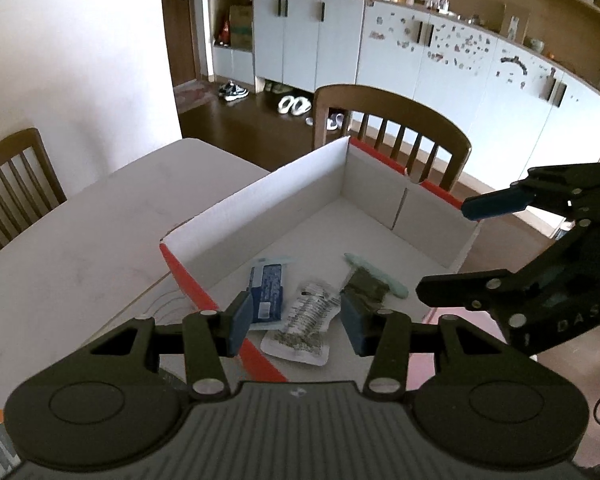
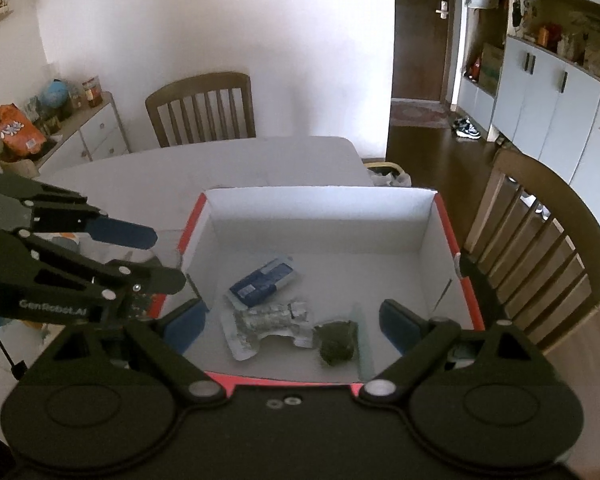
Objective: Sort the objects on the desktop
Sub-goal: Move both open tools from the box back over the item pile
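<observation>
So both hand-held grippers hang over the box (image 2: 440,216) w/ nothing in them. The left hand-held gripper (image 1: 296,320) is partly spread, the right hand-held gripper (image 2: 292,324) is wide apart. In the box lie a blue packet (image 2: 264,280), a silver wrapper (image 2: 268,320) & a dark lump (image 2: 338,340). Looks like the drop-off step is done. Next, prob. find another thing on the surface (image 1: 80,220) & grab it.

"GenRobot.AI" – white lettering on the left hand-held gripper (image 2: 156,258); "DAS" – right hand-held gripper (image 1: 444,248).
</observation>
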Demonstrator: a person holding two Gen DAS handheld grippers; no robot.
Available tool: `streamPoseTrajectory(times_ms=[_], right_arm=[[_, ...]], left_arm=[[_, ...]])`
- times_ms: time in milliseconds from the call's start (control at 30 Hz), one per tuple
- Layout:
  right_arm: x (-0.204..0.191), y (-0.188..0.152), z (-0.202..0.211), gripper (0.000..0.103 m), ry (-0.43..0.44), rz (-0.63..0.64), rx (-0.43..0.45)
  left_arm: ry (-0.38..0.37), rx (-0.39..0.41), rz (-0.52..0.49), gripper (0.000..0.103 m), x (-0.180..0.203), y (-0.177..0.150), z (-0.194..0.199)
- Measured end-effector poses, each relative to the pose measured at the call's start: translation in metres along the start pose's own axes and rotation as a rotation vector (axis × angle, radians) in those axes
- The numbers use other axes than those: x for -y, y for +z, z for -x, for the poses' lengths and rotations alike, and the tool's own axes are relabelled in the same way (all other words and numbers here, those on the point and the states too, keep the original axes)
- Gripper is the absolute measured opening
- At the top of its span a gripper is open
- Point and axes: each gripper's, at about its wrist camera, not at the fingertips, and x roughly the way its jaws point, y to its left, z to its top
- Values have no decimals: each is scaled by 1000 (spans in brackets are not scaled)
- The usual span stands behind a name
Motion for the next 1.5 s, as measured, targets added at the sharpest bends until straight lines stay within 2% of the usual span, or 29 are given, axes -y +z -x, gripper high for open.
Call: streamPoseTrajectory(times_ms=[200, 233, 267, 300, 533, 933, 1233, 1400, 1433, 1467, 1500], right_arm=[[-18, -4, 8, 94, -16, -21, 16], [-21, -5, 9, 94, -19, -24, 20], [-25, -5, 10, 94, -20, -26, 22], [-28, -6, 11, 94, -20, -29, 25], [-59, -14, 18, 94, -16, -34, 45], [-118, -29, 39, 95, 5, -11, 105], [-159, -41, 36, 95, 19, -14, 103], [-183, -46, 32, 96, 34, -1, 104], [-187, -47, 31, 96, 36, 3, 106], [-191, -48, 30, 96, 40, 8, 107], [-196, -50, 29, 96, 43, 12, 105]], left_arm=[[11, 34, 7, 48, -7, -12, 21], [13, 38, 9, 51, -8, -15, 25], [16, 44, 11, 60, -10, -18, 29], [19, 51, 12, 65, -11, -21, 33], [17, 69, 25, 66, -21, -47, 58], [43, 103, 92, 77, -49, -97, 110], [83, 118, 126, 89, -75, -136, 140], [99, 122, 154, 91, -92, -156, 149], [101, 120, 160, 93, -95, -160, 150], [105, 120, 166, 101, -99, -164, 152], [112, 123, 173, 103, -102, -168, 153]])
